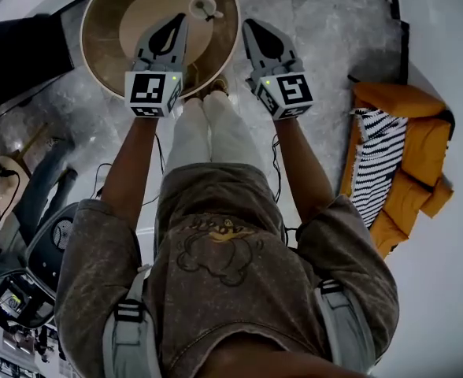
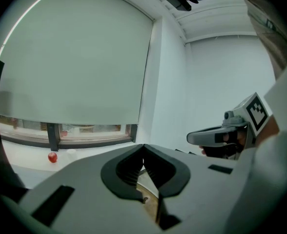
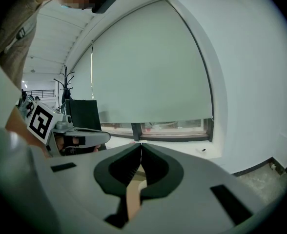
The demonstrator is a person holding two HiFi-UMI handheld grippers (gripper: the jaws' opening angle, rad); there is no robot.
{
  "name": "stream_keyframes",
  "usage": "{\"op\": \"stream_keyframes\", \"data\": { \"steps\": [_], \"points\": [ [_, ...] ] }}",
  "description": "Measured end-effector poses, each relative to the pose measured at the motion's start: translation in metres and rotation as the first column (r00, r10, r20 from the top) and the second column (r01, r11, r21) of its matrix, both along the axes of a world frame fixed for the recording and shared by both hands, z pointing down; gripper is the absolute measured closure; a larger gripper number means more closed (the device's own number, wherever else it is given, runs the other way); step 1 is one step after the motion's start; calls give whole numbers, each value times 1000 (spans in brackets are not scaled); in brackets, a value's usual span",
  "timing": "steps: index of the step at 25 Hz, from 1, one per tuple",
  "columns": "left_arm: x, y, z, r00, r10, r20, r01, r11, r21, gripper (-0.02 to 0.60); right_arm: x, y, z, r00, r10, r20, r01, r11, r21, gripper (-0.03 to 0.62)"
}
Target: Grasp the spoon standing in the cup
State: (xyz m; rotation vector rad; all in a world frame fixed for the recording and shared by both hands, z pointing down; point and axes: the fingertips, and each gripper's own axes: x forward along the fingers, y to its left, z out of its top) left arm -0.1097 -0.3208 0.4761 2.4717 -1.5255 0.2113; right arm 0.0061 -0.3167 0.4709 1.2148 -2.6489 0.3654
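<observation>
A white cup [image 1: 205, 7] stands on the round wooden table [image 1: 105, 30] at the top of the head view; the spoon in it is too small to make out. My left gripper [image 1: 179, 19] hangs over the table's near part, just left of and below the cup, jaws shut and empty. My right gripper [image 1: 250, 24] is level with it, beyond the table's right rim, also shut and empty. In the left gripper view the shut left gripper [image 2: 143, 146] points at a window wall; the cup is hidden. The right gripper view shows the shut right gripper [image 3: 141, 145] the same way.
An orange cushion with a striped cloth [image 1: 397, 164] lies on the marble floor at the right. A dark panel [image 1: 19, 53] sits left of the table, with cables and equipment [image 1: 27, 274] at the lower left. The person's white trouser legs [image 1: 212, 132] stand between the arms.
</observation>
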Motion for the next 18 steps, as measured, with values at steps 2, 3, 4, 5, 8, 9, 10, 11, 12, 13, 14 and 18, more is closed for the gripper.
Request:
{"op": "stream_keyframes", "data": {
  "steps": [2,3,4,5,8,9,10,11,12,13,14,18],
  "points": [
    [1,-1,15,1000,0,3,0,1000,-7,565,0,-3,12,1000,-5,-5,5,1000,-1,577],
    [2,-1,23,1000,-1,4,1,1000,-9,565,0,-5,18,1000,-3,-6,3,1000,-2,577],
    [3,-1,30,1000,-1,5,1,1000,-12,565,0,-6,23,1000,-1,-4,1,1000,-4,577],
    [4,-1,37,1000,0,5,0,1000,-15,565,-2,-7,29,1000,-1,-2,1,1000,-7,577],
    [7,-2,58,1000,3,0,-3,1000,-21,565,-8,-8,50,1000,-13,5,14,1000,-24,577],
    [8,-2,64,1000,4,-2,-4,1000,-23,565,-9,-8,56,1000,-17,4,17,999,-28,577],
    [9,-3,70,1000,5,-2,-5,1000,-25,565,-11,-9,62,1000,-18,3,18,999,-31,577],
    [10,-4,76,1000,5,0,-5,1000,-24,565,-12,-10,67,1000,-18,3,18,999,-34,577],
    [10,-6,80,1000,4,2,-4,1000,-24,565,-12,-12,72,1000,-16,3,16,999,-37,577],
    [11,-7,85,1000,3,5,-3,1000,-24,565,-12,-13,76,1000,-16,4,16,999,-39,577],
    [11,-8,90,1000,3,7,-3,1000,-26,565,-13,-14,79,1000,-16,5,16,999,-42,577],
    [14,-11,110,1000,9,4,-9,999,-39,565,-12,-19,90,1000,-21,0,21,999,-48,577]
  ]
}}
